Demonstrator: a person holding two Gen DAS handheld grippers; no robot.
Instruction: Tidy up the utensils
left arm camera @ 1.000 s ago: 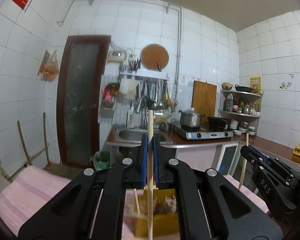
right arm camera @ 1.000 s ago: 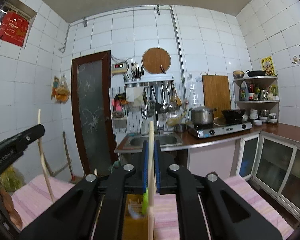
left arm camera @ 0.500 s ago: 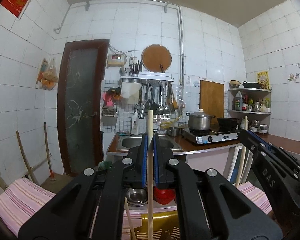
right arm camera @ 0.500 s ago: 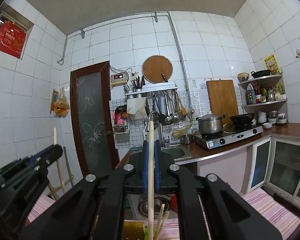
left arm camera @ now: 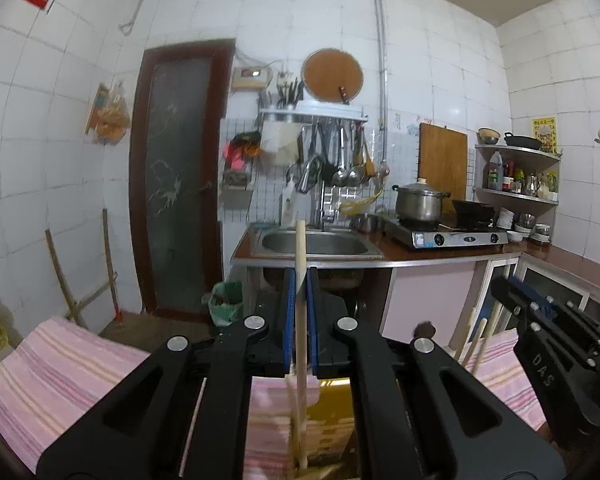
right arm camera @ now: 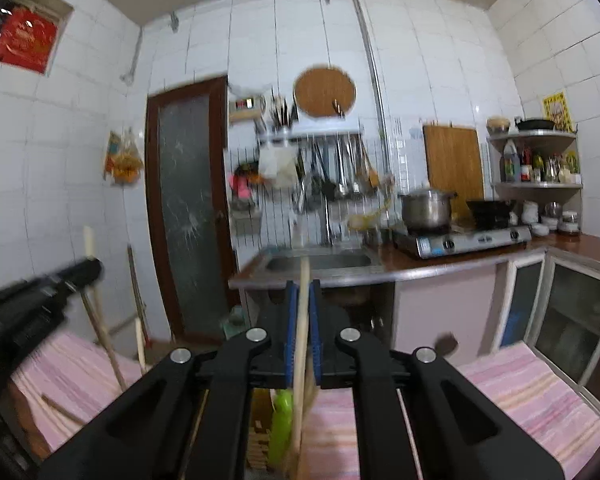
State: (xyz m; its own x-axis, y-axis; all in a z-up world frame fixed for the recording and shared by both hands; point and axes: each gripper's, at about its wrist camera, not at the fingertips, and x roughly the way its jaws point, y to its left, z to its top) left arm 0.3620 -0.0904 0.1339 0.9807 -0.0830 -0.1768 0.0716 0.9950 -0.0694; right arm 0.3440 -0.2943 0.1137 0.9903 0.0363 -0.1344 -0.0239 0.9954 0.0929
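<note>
Left wrist view: the left tool (left arm camera: 299,292) clamps a stiff, light wooden chopstick (left arm camera: 300,256) mid-shaft above the yellow utensil holder (left arm camera: 332,412); the right tool (right arm camera: 302,312) likewise pinches its chopstick (right arm camera: 303,280).

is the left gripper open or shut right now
Shut: the left gripper has its blue pads pressed on both sides of a pale wooden chopstick, which stands upright between them above the yellow holder.

Home kitchen: sink (left arm camera: 315,243), stove (left arm camera: 448,236), pot (left arm camera: 419,201).

A pink striped cloth (left arm camera: 60,368), a yellow holder (left arm camera: 332,400), pale wooden chopsticks (left arm camera: 300,280), blue-lined black fingers (left arm camera: 287,320) and a green utensil (right arm camera: 280,420) are seen.
</note>
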